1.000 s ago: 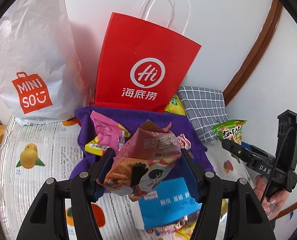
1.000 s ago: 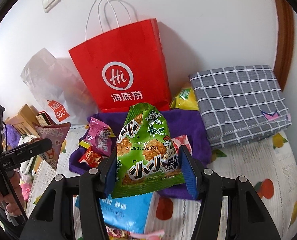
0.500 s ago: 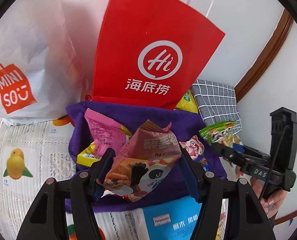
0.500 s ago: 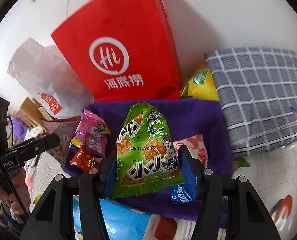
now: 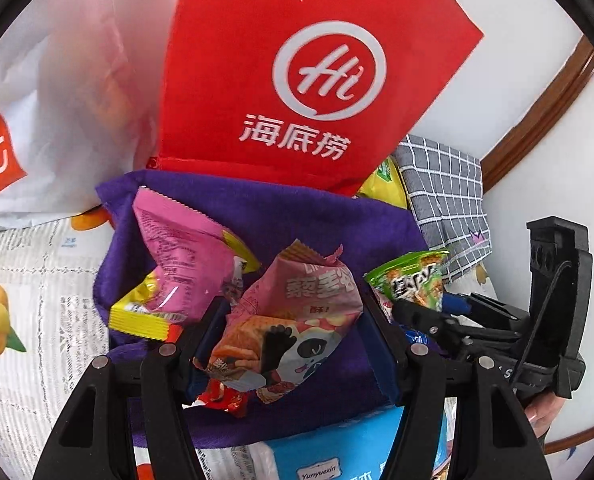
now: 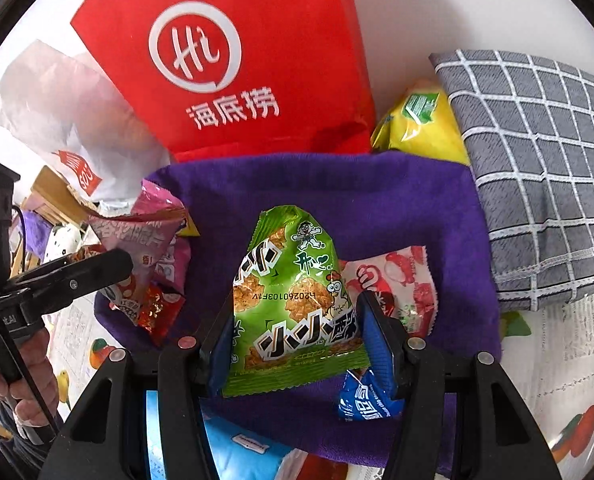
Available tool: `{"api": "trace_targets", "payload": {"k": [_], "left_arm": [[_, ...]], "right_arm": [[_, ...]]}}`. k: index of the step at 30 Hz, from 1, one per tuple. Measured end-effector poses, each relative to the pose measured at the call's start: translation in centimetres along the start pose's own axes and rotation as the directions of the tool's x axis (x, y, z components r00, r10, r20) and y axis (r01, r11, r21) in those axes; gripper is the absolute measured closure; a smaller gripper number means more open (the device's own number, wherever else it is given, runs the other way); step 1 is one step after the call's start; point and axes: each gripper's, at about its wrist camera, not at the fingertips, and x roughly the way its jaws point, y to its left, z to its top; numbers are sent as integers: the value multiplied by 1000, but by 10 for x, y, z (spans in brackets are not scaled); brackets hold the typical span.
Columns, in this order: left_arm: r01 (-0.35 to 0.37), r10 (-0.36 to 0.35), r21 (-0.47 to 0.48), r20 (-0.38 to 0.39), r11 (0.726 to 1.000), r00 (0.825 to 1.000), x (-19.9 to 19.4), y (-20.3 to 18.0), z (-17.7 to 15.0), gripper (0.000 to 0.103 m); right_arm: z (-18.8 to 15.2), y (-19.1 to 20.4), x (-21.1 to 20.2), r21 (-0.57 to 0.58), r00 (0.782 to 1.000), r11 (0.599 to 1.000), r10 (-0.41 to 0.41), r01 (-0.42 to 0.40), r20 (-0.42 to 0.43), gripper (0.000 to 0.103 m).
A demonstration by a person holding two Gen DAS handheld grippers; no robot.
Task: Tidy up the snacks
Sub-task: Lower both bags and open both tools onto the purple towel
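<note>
My left gripper (image 5: pixel 293 344) is shut on a pink panda snack packet (image 5: pixel 297 320) and holds it over the purple cloth (image 5: pixel 297 208). My right gripper (image 6: pixel 297 332) is shut on a green chicken snack packet (image 6: pixel 293 296) above the same purple cloth (image 6: pixel 397 208). The green packet (image 5: pixel 413 280) also shows at the right of the left wrist view, and the pink panda packet (image 6: pixel 137 248) at the left of the right wrist view. On the cloth lie a pink packet (image 5: pixel 185 256), a yellow packet (image 5: pixel 141 316), a small red packet (image 6: pixel 157 308), a red-and-white packet (image 6: pixel 401 284) and a blue packet (image 6: pixel 361 400).
A red paper bag (image 5: pixel 297 80) stands against the wall behind the cloth, a white Miniso bag (image 5: pixel 37 100) to its left. A grey checked cushion (image 6: pixel 537 160) and a yellow bag (image 6: pixel 421 124) lie at the right. A light blue pack (image 5: pixel 337 452) lies in front, on a fruit-print tablecloth (image 5: pixel 29 280).
Both grippers have moved forward toward the red bag and over the purple cloth, each still holding its packet. The two grippers have come closer together.
</note>
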Motion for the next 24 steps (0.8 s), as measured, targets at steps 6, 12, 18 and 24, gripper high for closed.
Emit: {"api": "trace_targets", "payload": {"k": [6, 12, 18, 24], "left_arm": [[-9, 10, 12, -10, 1000, 1000, 8, -4, -1, 40], [-32, 32, 17, -28, 999, 999, 18, -6, -2, 40], [-35, 36, 19, -47, 999, 998, 26, -8, -4, 40], [-32, 32, 11, -56, 999, 998, 30, -8, -4, 40]], "right_arm": [[-1, 1, 8, -7, 999, 1000, 17, -17, -29, 47], [-4, 2, 16, -13, 999, 1000, 4, -5, -54, 46], [-4, 4, 16, -37, 998, 999, -11, 9, -58, 46], [-3, 6, 16, -43, 998, 999, -14, 11, -69, 43]]}}
